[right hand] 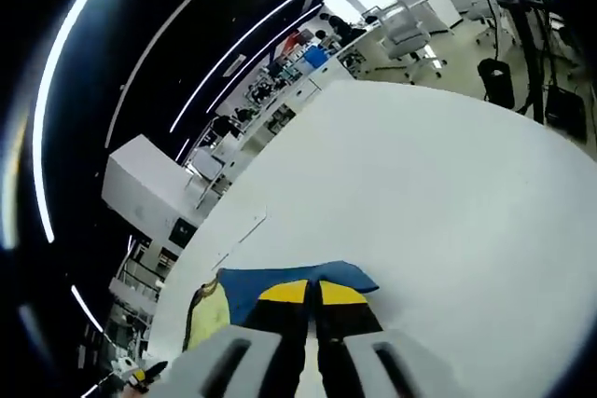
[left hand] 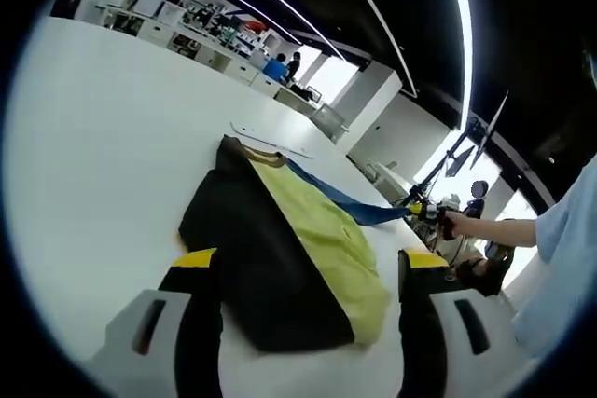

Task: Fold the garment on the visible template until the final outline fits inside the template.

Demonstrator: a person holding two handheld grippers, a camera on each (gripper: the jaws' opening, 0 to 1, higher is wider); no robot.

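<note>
Left gripper view: we see the garment (left hand: 280, 258), black and yellow-green with a blue part, lying at centre frame on the white table (left hand: 103, 156). Our left gripper (left hand: 308, 295) hovers with jaws wide apart, straddling the cloth's near end. A person's hand (left hand: 452, 224) appears at right. Right gripper view: our right gripper (right hand: 314, 297), at bottom centre, has its jaws pressed together on the garment's blue edge (right hand: 280, 279).
</note>
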